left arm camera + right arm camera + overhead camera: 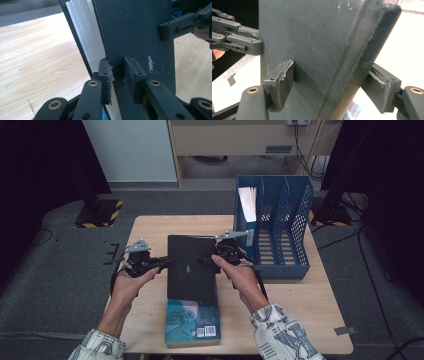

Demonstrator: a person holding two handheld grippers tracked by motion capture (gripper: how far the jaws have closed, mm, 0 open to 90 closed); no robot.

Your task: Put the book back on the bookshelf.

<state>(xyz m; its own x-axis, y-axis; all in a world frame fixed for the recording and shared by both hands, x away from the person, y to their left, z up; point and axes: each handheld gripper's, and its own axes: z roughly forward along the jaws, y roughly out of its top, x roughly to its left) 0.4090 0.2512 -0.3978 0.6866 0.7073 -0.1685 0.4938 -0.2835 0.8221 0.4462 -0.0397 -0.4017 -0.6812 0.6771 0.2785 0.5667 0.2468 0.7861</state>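
The thick black hardcover book (191, 266) is held between the two grippers above the light wooden table (290, 305), and its near end rests on or hangs just over a teal paperback book (193, 322) that lies at the near edge. The left gripper (165, 262) has its jaws nearly together, clamped on the front cover only: in the left gripper view one pad (106, 72) sits between the cover and the white page block (85, 32), and the other pad presses on the outside. The right gripper (207, 260) is clamped wider, across the whole spine side of the book, with one pad (283, 82) on the cover face and the other behind the spine. The main risk, I think, is on the left: because only the cover is pinched, the page block can drop open and swing, and this weight may pull the cover out of the pads or twist the book in the right grip. If the book tilts, it could also push the teal paperback off the table. The long axis runs away from the person, toward the blue plastic file rack (280, 230), with the spine on the right side and the page edges facing left.
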